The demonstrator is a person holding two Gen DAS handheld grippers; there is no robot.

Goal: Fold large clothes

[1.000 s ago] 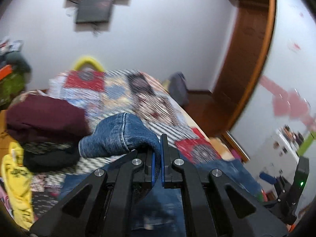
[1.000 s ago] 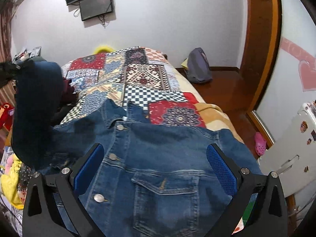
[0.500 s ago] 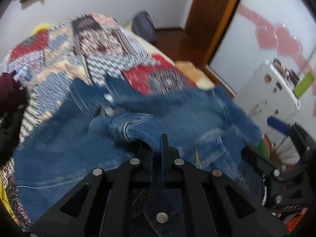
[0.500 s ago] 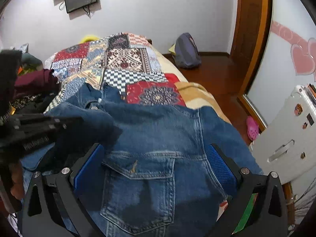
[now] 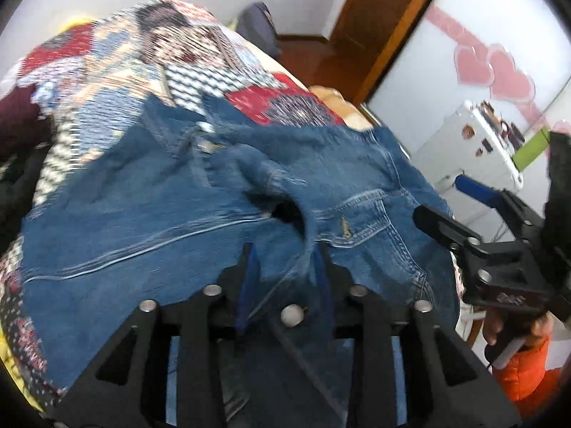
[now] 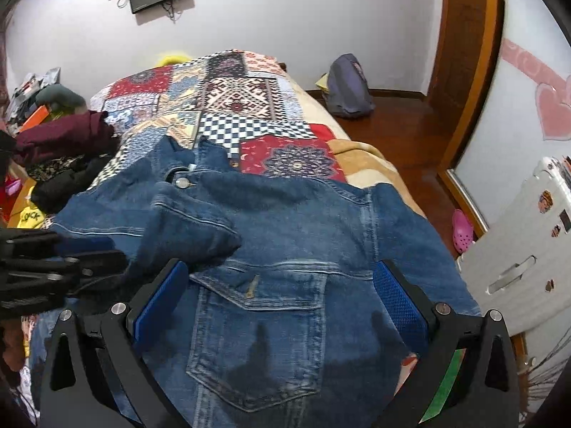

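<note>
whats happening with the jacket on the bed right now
A person with a gripper in each hand is folding a denim jacket spread on a patchwork bedspread. The left gripper has just laid the sleeve across the jacket's front, and its jaws have just been opening, with denim still between them. The right gripper hovers wide open over the chest pocket, holding nothing.

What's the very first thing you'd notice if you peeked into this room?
A big blue denim jacket is spread face-up at the near end of the bed, one sleeve folded across its chest. Under it lies a bright patchwork quilt of red, blue and checkered squares. Pink hearts decorate the white wall on the right.
</note>
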